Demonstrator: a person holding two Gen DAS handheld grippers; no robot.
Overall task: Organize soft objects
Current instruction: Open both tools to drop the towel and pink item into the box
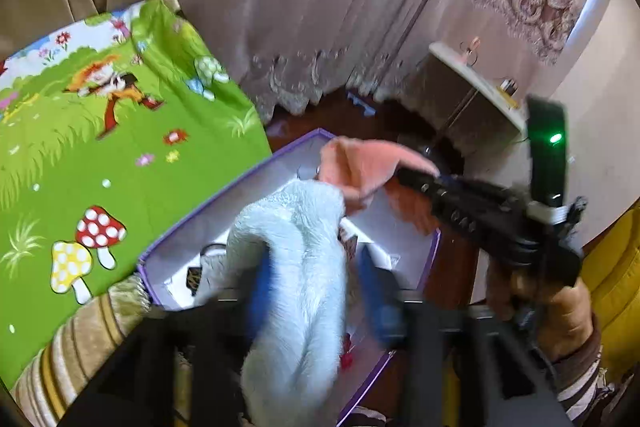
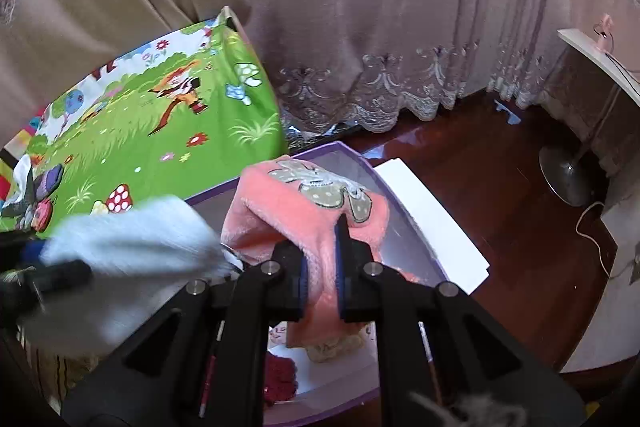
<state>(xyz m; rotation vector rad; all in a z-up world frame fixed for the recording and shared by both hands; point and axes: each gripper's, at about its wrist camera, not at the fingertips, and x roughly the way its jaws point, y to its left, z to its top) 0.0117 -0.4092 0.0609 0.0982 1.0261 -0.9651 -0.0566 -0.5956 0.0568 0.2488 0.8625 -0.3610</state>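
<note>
Nearest the left wrist lens, the left gripper [image 1: 316, 291] has a pale blue fluffy cloth [image 1: 296, 267] hanging between its blue pads [image 1: 260, 287]. The jaws stand apart and the left pad lies against the fabric, while the right pad shows a gap, so the grip is not firm; the view is blurred. The cloth hangs over a purple-edged box [image 1: 236, 183] with a white interior.

The right gripper [image 2: 322, 279] is clamped tight on a pink fleece garment [image 2: 288, 211], which bears an appliqué of dotted grey shapes. The garment is bunched above the same box [image 2: 408, 219] and its lower edge trails down inside. In the left wrist view this garment [image 1: 360, 167] hangs from the right gripper's tip [image 1: 416, 179], with a hand [image 1: 540, 303] on the handle.

Inside the box, a dark red knitted item [image 2: 280, 375] and a beige soft item [image 2: 332, 347] lie on the bottom.

The box sits on a dark wooden floor [image 2: 500, 195], just beside a green cartoon play mat [image 2: 160, 131]. A white flat panel [image 2: 436, 223] lies against the box's far side. Mauve curtains [image 2: 360, 7] hang behind.
</note>
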